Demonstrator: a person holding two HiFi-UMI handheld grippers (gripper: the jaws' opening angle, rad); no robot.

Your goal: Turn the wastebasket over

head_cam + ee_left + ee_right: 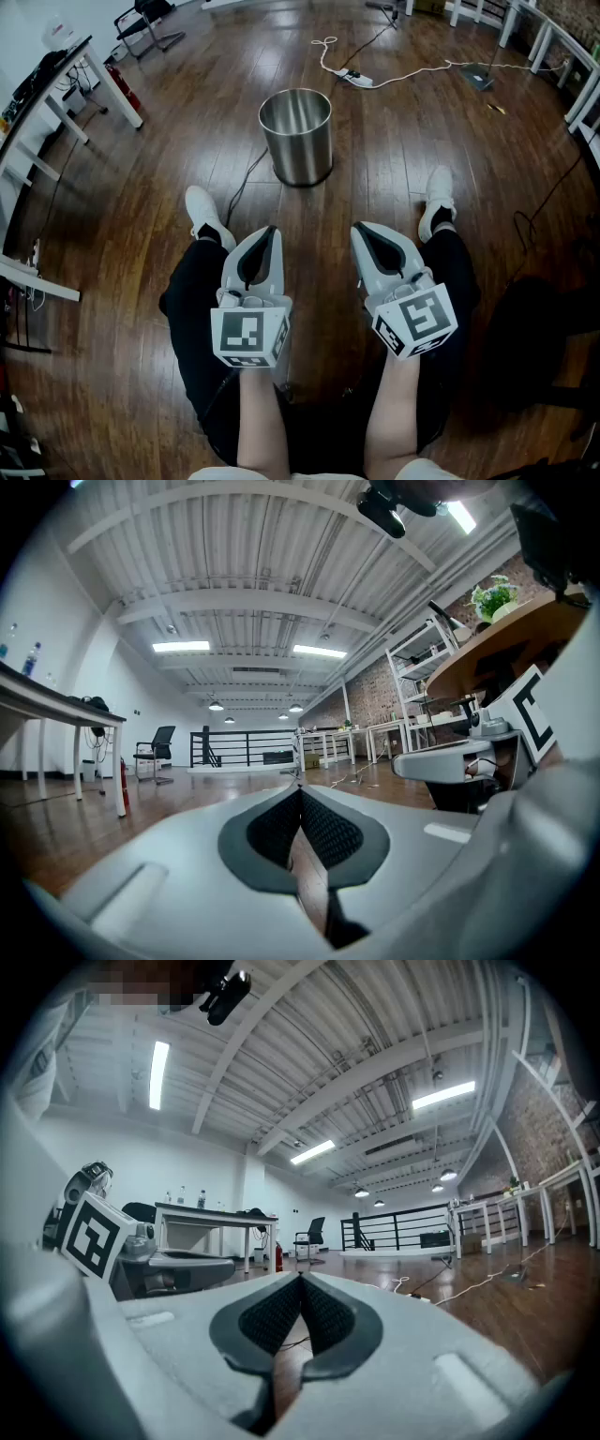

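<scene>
Head view, left to right:

- A white bench is seen at 10 o'clock along the left edge. A red extinguisher is stood by its leg, and a black chair is placed beyond it at 11 o'clock.
- The left shoe is planted on the wood floor.
- The left gripper is held level over the left thigh, pointed to 12 o'clock. It is fully closed: in the left gripper view the dark pads are seen pressed together at the tips, with nothing clamped between them.
- The wastebasket is stood upright on the floor at 12 o'clock from both grippers, mouth up. It is steel and round. It is set well apart from both grippers, beyond the shoes and roughly centred between them. A dark cable is laid from its base towards 7 o'clock.
- The right gripper is held level over the right thigh, also pointed to 12 o'clock. It is fully closed: in the right gripper view the pads are seen meeting at the tips, with nothing held.
- A power strip is laid on the floor at 1 o'clock from the wastebasket, with a white cord run off to 3 o'clock.
- The right shoe is planted just right of the right gripper.
- White bench frames are lined along the right edge at 2 o'clock.
</scene>
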